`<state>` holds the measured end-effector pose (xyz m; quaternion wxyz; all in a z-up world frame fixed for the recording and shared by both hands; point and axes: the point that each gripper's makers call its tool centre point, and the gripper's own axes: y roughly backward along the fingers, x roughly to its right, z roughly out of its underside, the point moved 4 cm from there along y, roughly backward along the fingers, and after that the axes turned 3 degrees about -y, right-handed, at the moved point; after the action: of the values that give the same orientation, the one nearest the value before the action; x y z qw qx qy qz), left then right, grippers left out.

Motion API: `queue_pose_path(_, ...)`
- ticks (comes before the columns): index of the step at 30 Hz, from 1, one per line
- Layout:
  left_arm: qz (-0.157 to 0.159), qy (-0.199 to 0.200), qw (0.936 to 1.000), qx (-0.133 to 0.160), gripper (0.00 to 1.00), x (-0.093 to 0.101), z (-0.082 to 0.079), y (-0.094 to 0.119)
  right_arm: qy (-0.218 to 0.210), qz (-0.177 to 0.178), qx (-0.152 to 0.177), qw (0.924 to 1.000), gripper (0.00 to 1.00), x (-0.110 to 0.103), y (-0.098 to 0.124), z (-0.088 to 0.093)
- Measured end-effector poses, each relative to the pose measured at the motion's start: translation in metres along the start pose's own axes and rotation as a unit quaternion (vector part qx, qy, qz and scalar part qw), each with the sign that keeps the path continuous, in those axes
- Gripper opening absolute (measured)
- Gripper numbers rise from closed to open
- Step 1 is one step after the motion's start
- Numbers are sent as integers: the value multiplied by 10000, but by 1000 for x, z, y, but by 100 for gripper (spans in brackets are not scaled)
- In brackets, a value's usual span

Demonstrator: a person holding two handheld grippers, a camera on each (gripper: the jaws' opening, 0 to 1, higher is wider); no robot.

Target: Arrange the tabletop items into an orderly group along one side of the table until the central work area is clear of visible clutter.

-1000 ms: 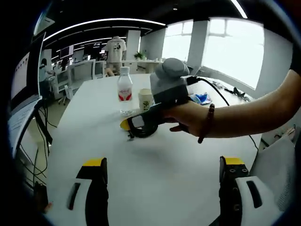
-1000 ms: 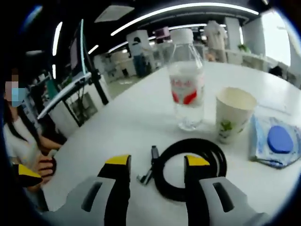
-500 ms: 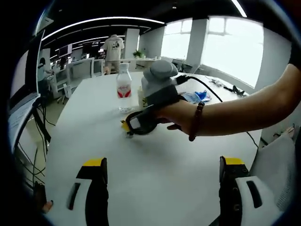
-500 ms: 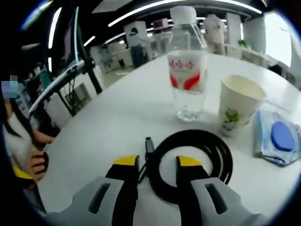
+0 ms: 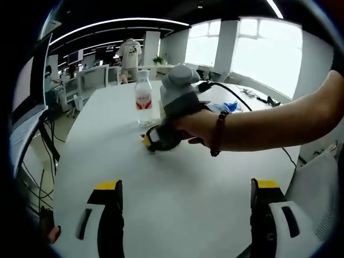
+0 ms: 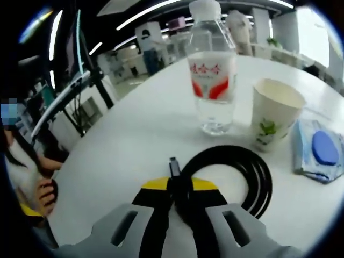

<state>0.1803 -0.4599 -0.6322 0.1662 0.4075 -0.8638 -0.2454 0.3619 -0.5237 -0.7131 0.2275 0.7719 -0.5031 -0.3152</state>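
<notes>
A coiled black cable (image 6: 242, 169) lies on the white table (image 6: 123, 134), and my right gripper (image 6: 180, 185) is shut on the coil's near side. Just beyond it stand a clear water bottle (image 6: 213, 80) with a red label and a white paper cup (image 6: 274, 110). A blue wipes pack (image 6: 317, 153) lies to the right. In the left gripper view a person's hand holds the right gripper (image 5: 153, 138) down on the cable (image 5: 161, 141), beside the bottle (image 5: 143, 99). My left gripper (image 5: 187, 185) hangs open over bare table (image 5: 107, 150), well short of them.
A black cord (image 5: 242, 105) trails across the far right of the table. A monitor (image 5: 24, 102) stands off the left edge and a white chair (image 5: 322, 183) at the right. A seated person's hand (image 6: 45, 193) is beyond the table's left edge.
My right gripper's jaws have closed from open onto the near side of the cable coil. The hand and right gripper have edged toward the bottle. My left gripper has stayed put.
</notes>
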Motion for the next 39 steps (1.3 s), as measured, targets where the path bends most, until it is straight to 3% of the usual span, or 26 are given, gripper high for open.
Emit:
queue_pose_path(11,-56,-48,10000,19,99,-2,-3,5,0,-169,2,9999,6,-5,11,0)
queue_pose_path(23,-80,-122,9999,77,99,-1,-9,5,-34,-385,236,9990,5,-11,41,-12)
queue_pose_path(39,-53,-259,9995,195,99,8,-24,8,-131,-509,667,9964,5,-3,87,-30)
